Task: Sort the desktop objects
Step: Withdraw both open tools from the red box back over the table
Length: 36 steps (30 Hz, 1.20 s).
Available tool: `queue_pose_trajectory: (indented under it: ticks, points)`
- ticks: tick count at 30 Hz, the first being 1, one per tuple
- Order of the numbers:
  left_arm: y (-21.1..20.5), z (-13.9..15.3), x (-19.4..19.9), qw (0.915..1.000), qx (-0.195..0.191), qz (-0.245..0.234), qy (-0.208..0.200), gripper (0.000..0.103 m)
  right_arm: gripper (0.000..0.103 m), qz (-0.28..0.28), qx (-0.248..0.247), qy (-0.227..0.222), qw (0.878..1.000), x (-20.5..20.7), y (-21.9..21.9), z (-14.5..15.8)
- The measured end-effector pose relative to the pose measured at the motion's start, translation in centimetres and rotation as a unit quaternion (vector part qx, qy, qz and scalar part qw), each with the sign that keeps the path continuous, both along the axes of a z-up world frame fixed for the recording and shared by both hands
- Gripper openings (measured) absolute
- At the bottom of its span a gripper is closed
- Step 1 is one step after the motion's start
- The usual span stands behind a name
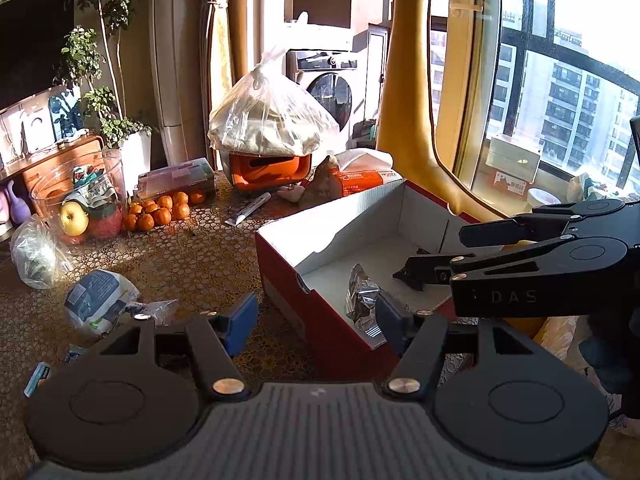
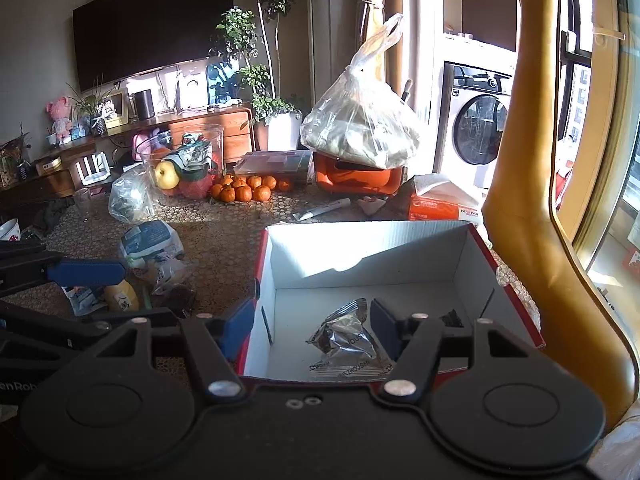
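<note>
A red box with a white inside [image 1: 280, 236] [image 2: 486, 254] stands open on the table. A silver foil snack packet [image 1: 362, 294] [image 2: 344, 334] and a small dark scrap [image 2: 452, 318] lie on its floor. My left gripper [image 1: 316, 322] is open and empty, straddling the box's near left wall. My right gripper [image 2: 310, 330] is open and empty, over the box's near edge; it shows from the side in the left wrist view [image 1: 424, 276]. The left gripper's blue pads show at the left of the right wrist view [image 2: 86, 272].
A white and blue pouch [image 1: 98, 296] [image 2: 150, 242], small packets and a yellow sachet [image 2: 122, 298] lie left of the box. Farther back are tangerines [image 1: 162, 210] [image 2: 244, 190], a fruit tub [image 1: 78, 200], a tube [image 1: 248, 210], an orange tissue pack [image 2: 440, 208] and a bagged orange container [image 1: 266, 164]. A yellow chair back [image 2: 520, 200] rises at right.
</note>
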<state>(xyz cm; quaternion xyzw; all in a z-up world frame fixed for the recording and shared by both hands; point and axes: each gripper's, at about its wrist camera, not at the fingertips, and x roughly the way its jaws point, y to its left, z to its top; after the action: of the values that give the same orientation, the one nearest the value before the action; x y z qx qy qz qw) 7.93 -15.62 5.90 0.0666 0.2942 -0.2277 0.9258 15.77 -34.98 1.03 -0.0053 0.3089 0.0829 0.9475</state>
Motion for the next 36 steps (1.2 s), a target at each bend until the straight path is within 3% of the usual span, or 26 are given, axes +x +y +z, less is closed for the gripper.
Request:
queue_pose_trajectory:
  ticks: [13, 26, 30, 36]
  points:
    - [6.6, -0.8, -3.3, 0.9994, -0.002, 0.032, -0.014, 0.071, 0.074, 0.047, 0.022, -0.016, 0.999, -1.7, 5.7, -0.8]
    - [12.3, -1.4, -3.9, 0.9957, -0.023, 0.088, -0.013, 0.071, 0.080, 0.063, 0.017, -0.019, 0.998, -2.2, 9.6, -1.8]
    - [13.3, -1.5, -3.8, 0.9945, -0.027, 0.100, -0.016, 0.082, 0.083, 0.069, 0.015, -0.022, 0.997, -2.0, 10.6, -1.9]
    - [15.0, -2.4, -3.2, 0.9917, -0.032, 0.125, -0.007, 0.090, 0.088, 0.077, 0.014, -0.027, 0.997, -1.4, 11.9, -2.3]
